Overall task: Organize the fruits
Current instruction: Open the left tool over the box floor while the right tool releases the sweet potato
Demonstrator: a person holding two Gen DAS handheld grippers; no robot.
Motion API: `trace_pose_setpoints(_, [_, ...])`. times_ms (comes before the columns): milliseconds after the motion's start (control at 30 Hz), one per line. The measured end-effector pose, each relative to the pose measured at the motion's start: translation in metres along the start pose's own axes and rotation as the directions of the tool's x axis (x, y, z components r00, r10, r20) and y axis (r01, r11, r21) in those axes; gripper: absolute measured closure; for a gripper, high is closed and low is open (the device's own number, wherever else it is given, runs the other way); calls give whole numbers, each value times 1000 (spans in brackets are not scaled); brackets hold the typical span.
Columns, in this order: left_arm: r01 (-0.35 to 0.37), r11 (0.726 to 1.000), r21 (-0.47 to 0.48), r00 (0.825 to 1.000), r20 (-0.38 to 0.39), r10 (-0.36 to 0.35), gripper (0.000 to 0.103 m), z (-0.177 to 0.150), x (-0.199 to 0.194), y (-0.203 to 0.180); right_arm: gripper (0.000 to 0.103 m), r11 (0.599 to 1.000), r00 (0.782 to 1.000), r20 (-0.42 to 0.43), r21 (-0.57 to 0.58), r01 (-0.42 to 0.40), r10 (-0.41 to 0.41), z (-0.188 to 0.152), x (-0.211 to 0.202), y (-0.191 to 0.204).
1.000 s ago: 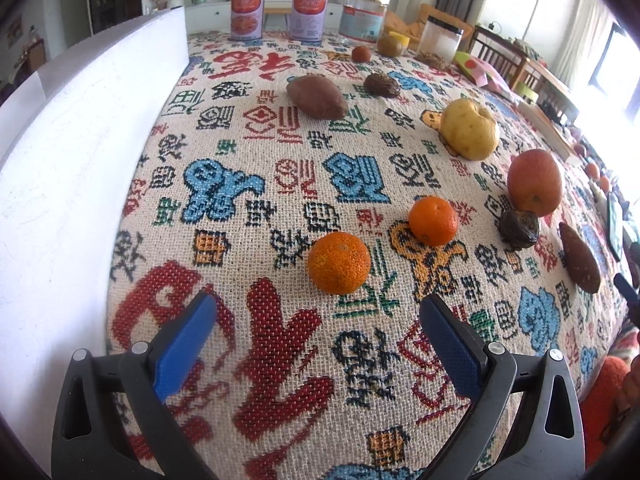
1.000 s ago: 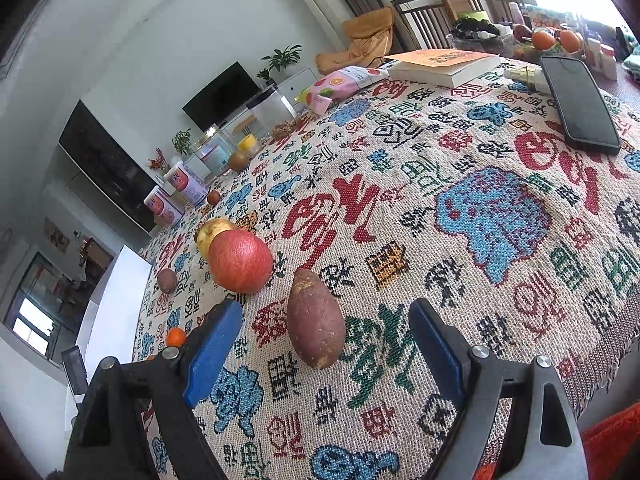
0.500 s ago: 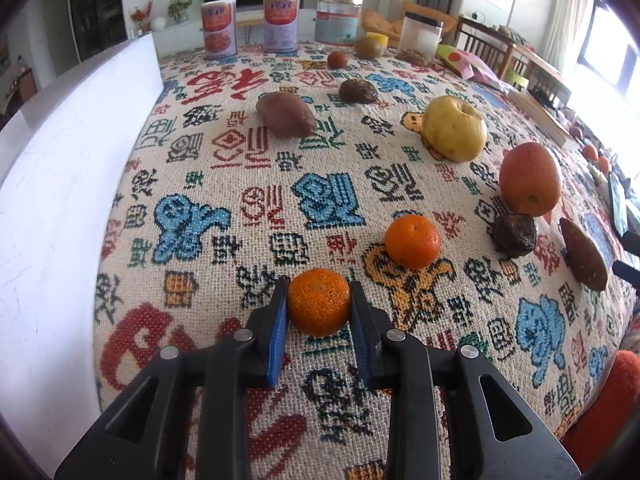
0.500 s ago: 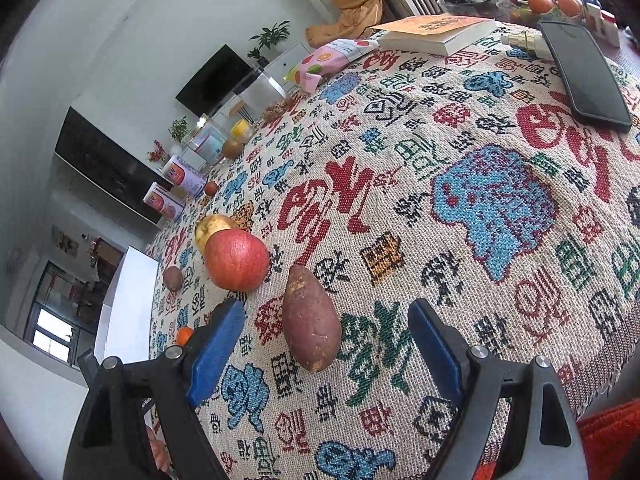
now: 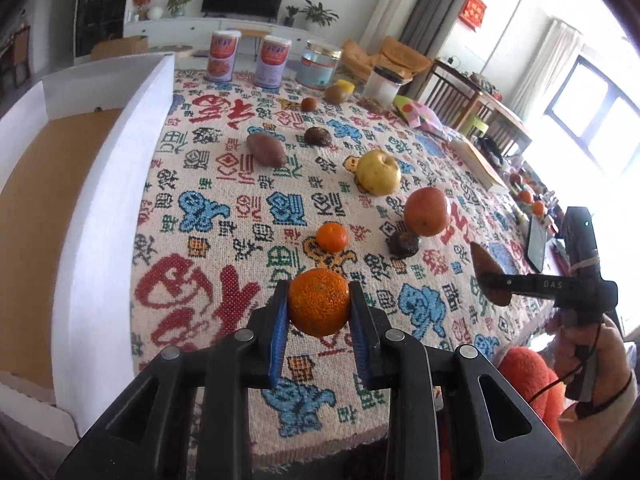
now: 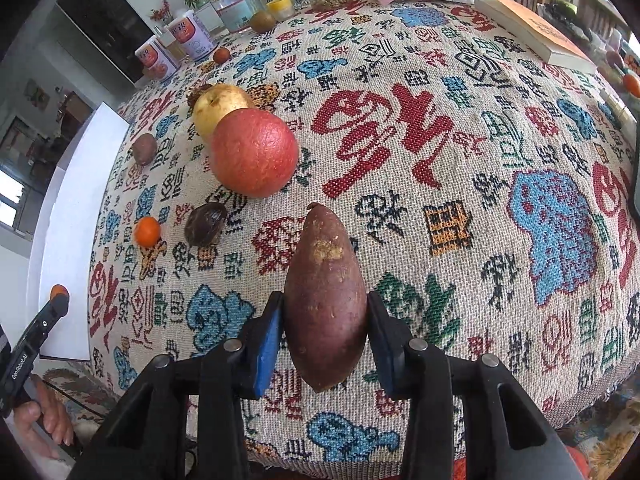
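Observation:
My left gripper (image 5: 319, 305) is shut on an orange tangerine (image 5: 319, 302) and holds it lifted above the patterned tablecloth (image 5: 224, 216). My right gripper (image 6: 325, 322) is shut on a purple sweet potato (image 6: 326, 304), held above the cloth. On the table lie a second tangerine (image 5: 332, 237), a red apple (image 5: 426, 212), a yellow apple (image 5: 378, 172), another sweet potato (image 5: 265, 149) and dark passion fruits (image 5: 404, 243). A white box (image 5: 112, 184) with a brown floor stands at the left.
Two cans (image 5: 224, 56), a glass jar (image 5: 322, 70), a plastic jar (image 5: 384, 86), a kiwi (image 5: 335, 93) and a snack bag (image 5: 418, 114) stand at the far edge. A book (image 6: 536, 32) and a phone (image 5: 536, 240) lie at the right.
My left gripper lifted the tangerine off the cloth and pulled back. My right gripper closed on the sweet potato and raised it.

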State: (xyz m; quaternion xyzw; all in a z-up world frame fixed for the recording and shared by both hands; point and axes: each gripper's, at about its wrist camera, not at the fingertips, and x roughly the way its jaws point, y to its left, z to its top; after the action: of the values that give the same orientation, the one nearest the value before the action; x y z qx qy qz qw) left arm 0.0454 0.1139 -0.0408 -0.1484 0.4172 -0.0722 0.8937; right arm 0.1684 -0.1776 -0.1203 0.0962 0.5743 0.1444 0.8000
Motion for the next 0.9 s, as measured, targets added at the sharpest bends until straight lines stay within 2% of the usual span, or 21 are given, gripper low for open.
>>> trace_pose_setpoints(67, [27, 999, -19, 999, 25, -26, 76, 2, -24, 2, 63, 985, 986, 13, 25, -169, 169, -11, -18, 13])
trace_pose_setpoints(133, [48, 998, -51, 997, 61, -45, 76, 9, -49, 10, 63, 949, 950, 19, 28, -313, 313, -16, -30, 38])
trace_pose_setpoints(233, [14, 995, -95, 991, 132, -1, 76, 24, -84, 32, 63, 899, 899, 18, -40, -436, 437, -9, -38, 99])
trace_pose_setpoints(267, [-9, 994, -111, 988, 155, 26, 75, 29, -94, 43, 63, 878, 880, 10, -67, -473, 475, -5, -38, 122])
trace_pose_setpoints(333, [-104, 985, -141, 974, 187, 130, 75, 35, -106, 69, 63, 838, 845, -14, -123, -532, 535, 1, -32, 173])
trace_pose_setpoints(400, [-195, 963, -188, 956, 182, 229, 75, 38, -107, 101, 63, 801, 819, -47, -187, -569, 572, 4, -22, 229])
trace_pose_setpoints(467, [-264, 933, -246, 942, 143, 305, 75, 37, -99, 136, 63, 772, 802, -81, -231, -592, 591, 5, -4, 277])
trace_pose_setpoints(533, [-320, 901, -293, 926, 103, 363, 75, 33, -89, 167, 63, 759, 799, -110, -261, -597, 591, 4, 20, 318])
trace_pose_setpoints(633, [-389, 862, -325, 904, 46, 425, 75, 25, -76, 197, 63, 765, 825, -139, -315, -561, 548, -3, 57, 363])
trace_pose_setpoints(733, [-425, 846, -321, 892, 11, 452, 75, 21, -66, 208, 63, 782, 859, -170, -359, -510, 482, -11, 87, 390])
trace_pose_setpoints(833, [-459, 837, -297, 878, -13, 478, 72, 17, -57, 207, 62, 779, 880, -186, -411, -474, 437, -19, 97, 403])
trace_pose_setpoints(900, [-480, 831, -282, 869, -18, 495, 60, 17, -53, 203, 60, 774, 891, -166, -447, -449, 422, -22, 96, 408])
